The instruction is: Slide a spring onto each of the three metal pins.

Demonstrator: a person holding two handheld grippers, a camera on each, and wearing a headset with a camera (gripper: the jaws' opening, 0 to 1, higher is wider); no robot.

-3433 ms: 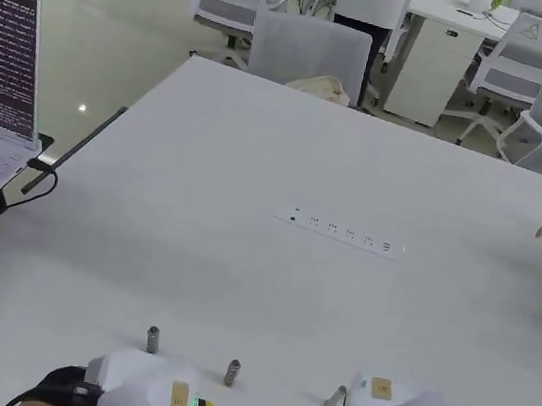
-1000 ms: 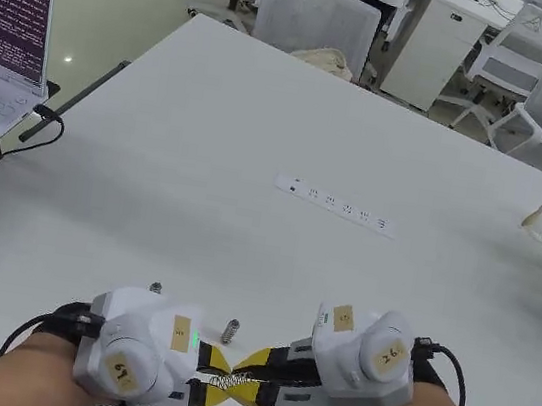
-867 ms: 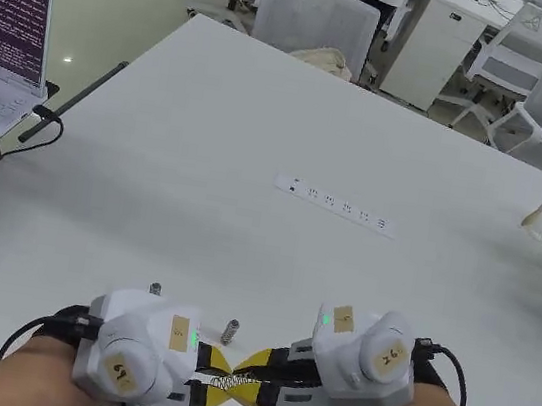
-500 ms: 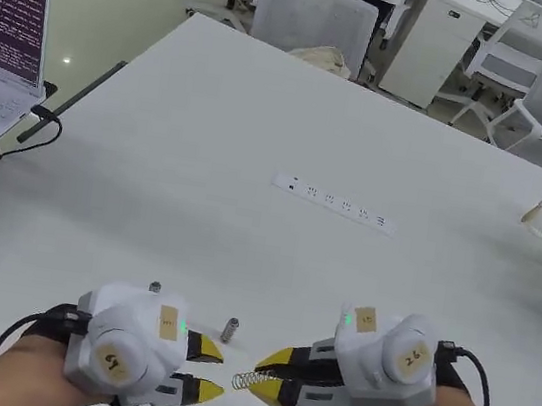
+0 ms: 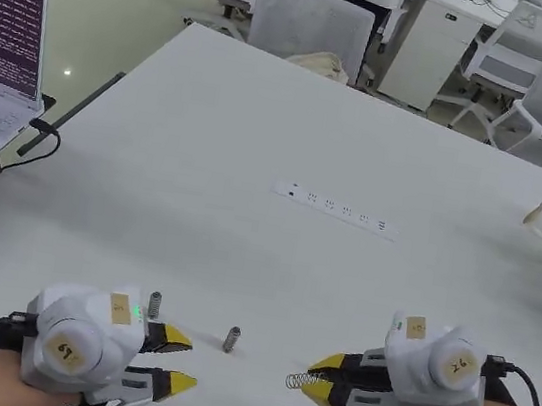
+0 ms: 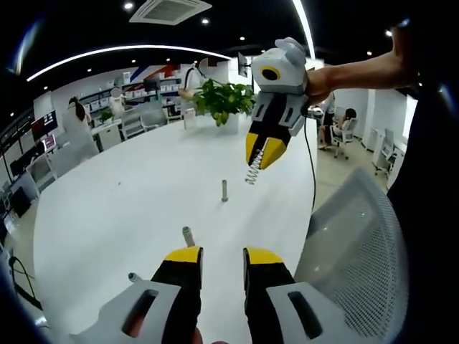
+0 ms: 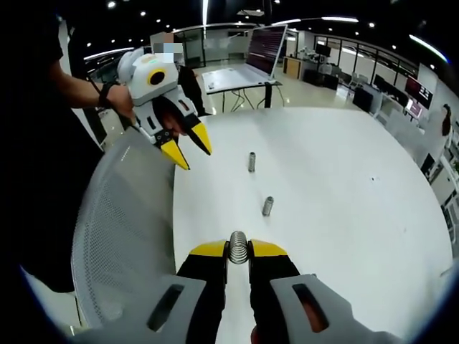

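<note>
One pin (image 5: 155, 303) stands beside my left gripper (image 5: 180, 360), jaws apart; my right gripper (image 5: 316, 378) clamps a spring (image 5: 298, 379); the laptop (image 5: 5, 14) text is unreadable.

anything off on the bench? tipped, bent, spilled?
Nothing stands out. The farther pin and nearer pin both stand upright on the table. The right tongs are shut on a spring, held by one end, coils looking intact. The left tongs are open and empty.

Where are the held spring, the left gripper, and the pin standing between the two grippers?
spring (image 5: 298, 379): head view, on its free coils.
left gripper (image 5: 190, 362): head view, midway between its fingertips.
pin (image 5: 232, 339): head view, on the middle of its shaft.
</note>
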